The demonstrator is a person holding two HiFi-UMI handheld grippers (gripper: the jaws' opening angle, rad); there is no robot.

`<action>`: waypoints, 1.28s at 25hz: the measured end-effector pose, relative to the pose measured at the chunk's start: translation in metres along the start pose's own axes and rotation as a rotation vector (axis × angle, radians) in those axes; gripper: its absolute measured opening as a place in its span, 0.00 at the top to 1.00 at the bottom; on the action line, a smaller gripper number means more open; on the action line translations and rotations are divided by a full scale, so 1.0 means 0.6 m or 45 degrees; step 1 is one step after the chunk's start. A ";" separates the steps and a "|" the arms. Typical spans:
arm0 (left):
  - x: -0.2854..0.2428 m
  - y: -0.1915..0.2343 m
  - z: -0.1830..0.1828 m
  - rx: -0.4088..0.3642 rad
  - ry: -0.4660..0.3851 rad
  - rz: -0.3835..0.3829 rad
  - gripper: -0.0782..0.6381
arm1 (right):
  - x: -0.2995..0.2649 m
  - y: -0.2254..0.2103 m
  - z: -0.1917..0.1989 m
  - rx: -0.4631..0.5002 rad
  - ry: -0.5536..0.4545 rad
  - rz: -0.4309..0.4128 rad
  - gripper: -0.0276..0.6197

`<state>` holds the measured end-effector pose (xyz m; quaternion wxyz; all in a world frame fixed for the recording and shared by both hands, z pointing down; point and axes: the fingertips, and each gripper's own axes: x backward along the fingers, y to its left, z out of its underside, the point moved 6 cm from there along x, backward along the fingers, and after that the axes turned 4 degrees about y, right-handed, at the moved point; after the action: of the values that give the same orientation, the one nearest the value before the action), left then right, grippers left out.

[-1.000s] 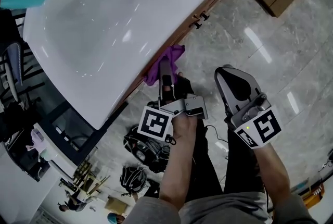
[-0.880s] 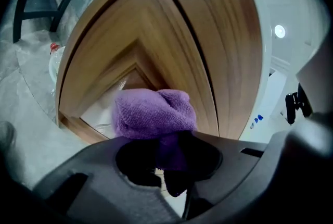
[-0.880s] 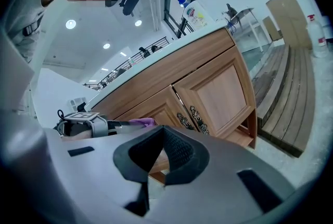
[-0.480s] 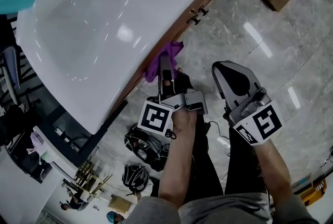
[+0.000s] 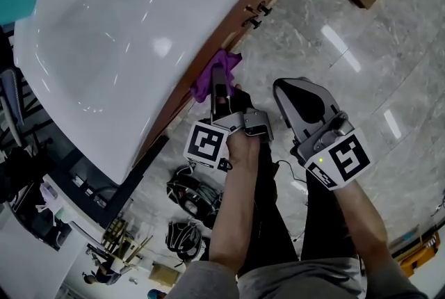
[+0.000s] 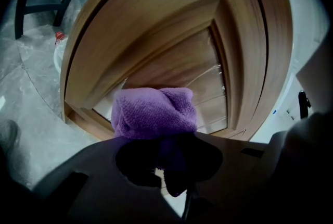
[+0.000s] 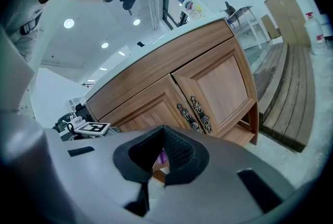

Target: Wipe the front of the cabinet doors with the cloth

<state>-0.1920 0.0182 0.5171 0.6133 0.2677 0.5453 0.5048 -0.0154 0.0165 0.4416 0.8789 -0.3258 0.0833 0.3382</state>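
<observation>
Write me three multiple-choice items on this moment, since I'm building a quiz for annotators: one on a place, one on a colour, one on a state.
1. Where is the cloth?
A. In the sink basin
B. On the floor
C. Against the cabinet door

2. What colour is the cloth?
A. Yellow
B. Purple
C. White

3. How is the right gripper?
A. Shut, holding nothing
B. Shut on the cloth
C. Wide open round a door handle

Answers:
1 C: the left gripper holds it up against the wood in its own view.
2 B: it shows purple in both the head view and the left gripper view.
3 A: its jaws meet with nothing between them.
</observation>
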 end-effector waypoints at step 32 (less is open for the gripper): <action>-0.050 0.148 0.045 -0.007 0.038 -0.060 0.78 | -0.024 -0.043 0.059 0.053 -0.034 0.026 0.94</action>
<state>-0.1928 0.0278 0.6142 0.6176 0.2455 0.5590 0.4958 -0.0126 0.0165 0.4873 0.8830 -0.3021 0.0820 0.3497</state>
